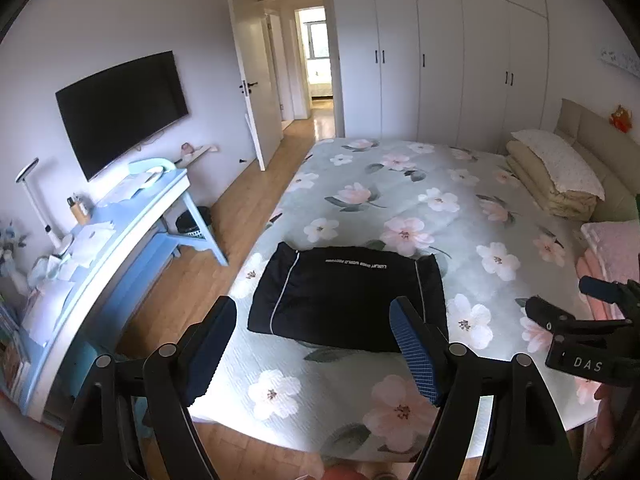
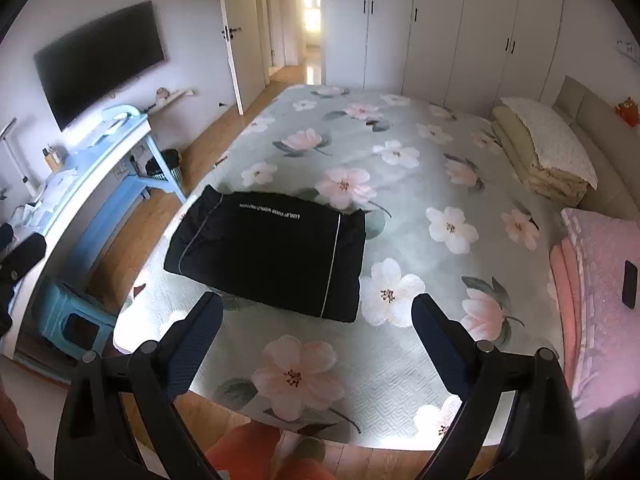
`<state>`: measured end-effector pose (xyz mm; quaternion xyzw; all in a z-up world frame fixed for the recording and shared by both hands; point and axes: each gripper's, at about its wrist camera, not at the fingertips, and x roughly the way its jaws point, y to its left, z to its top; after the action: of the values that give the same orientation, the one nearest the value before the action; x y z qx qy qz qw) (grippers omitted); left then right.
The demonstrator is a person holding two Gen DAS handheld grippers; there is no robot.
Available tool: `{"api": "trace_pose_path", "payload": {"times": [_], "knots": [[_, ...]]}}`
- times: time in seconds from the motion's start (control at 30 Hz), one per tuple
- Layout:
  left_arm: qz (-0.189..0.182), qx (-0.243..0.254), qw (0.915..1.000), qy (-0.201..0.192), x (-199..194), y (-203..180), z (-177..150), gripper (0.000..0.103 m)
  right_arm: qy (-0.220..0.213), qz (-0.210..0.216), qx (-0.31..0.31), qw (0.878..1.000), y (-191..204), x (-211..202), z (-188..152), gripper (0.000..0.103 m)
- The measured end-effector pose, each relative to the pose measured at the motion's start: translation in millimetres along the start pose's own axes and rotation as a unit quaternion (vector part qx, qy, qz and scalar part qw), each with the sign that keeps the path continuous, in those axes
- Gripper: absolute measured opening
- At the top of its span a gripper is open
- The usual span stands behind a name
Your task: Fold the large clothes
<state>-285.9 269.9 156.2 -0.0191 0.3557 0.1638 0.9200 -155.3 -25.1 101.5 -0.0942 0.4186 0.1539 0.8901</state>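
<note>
A black garment (image 1: 348, 296) with thin white piping and a line of white lettering lies folded into a flat rectangle near the foot of the floral bed (image 1: 400, 184). It also shows in the right wrist view (image 2: 272, 252). My left gripper (image 1: 316, 320) is open and empty, held above the garment's near edge. My right gripper (image 2: 318, 312) is open and empty, held above the bed in front of the garment's near right corner. The right gripper also shows at the right edge of the left wrist view (image 1: 568, 300).
A blue desk (image 1: 120, 216) with a lamp and papers stands left of the bed, with a blue stool (image 2: 72, 320) beside it. Folded beige bedding and a pillow (image 2: 544, 148) lie at the headboard. Pink blankets with a black phone (image 2: 629, 284) lie at the right. White wardrobes stand behind.
</note>
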Motion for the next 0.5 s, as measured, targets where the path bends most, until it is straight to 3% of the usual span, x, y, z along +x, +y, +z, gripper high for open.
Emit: {"api": "trace_pose_path", "payload": {"times": [0.27,0.5], "knots": [[0.000,0.007,1.0000,0.006,1,-2,0,0.080,-0.006,0.001,-0.002,1.000,3,-11,6,0.097],[0.001,0.023,0.9996,0.016,29,5,16,0.080,0.011,0.000,-0.002,1.000,12,6,20,0.097]]}}
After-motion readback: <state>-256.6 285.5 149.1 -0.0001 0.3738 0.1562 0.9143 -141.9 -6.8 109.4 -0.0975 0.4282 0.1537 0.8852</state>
